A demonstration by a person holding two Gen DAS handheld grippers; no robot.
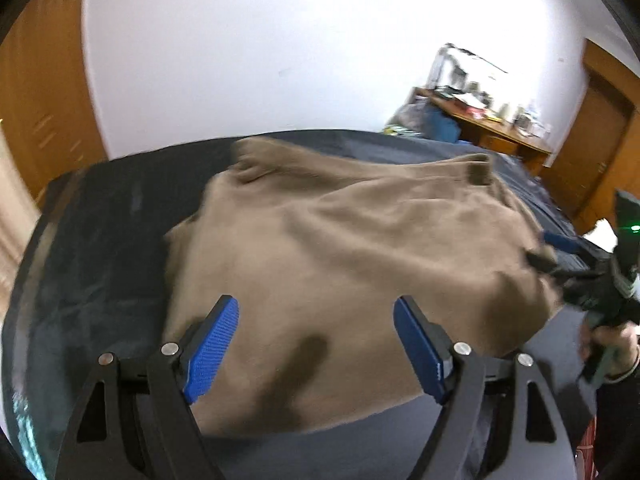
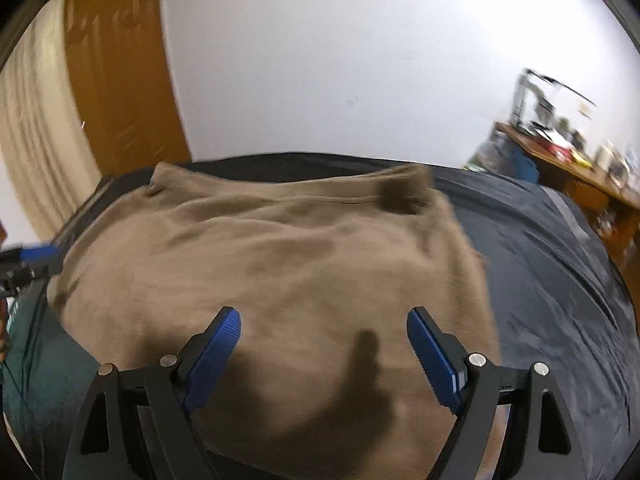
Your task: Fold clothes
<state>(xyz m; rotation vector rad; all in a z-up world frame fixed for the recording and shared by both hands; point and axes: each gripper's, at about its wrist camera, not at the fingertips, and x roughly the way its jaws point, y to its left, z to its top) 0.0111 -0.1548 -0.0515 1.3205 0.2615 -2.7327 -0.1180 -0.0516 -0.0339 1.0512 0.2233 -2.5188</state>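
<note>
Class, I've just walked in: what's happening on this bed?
A person holds a two-finger gripper in each hand over a brown garment spread on a dark bedsheet. The left gripper and the right gripper both hang above the garment's near edge, jaws wide apart, gripping nothing. The cloth lies rumpled and looks only partly folded. A cluttered wooden desk stands beyond the bed.

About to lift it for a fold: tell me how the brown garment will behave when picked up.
The brown garment lies in soft wrinkles on the dark bedcover, so it will likely droop. Its fuzzy surface should grip the ribbed blue pads without slipping. It looks thick, so probably somewhat heavy.
</note>
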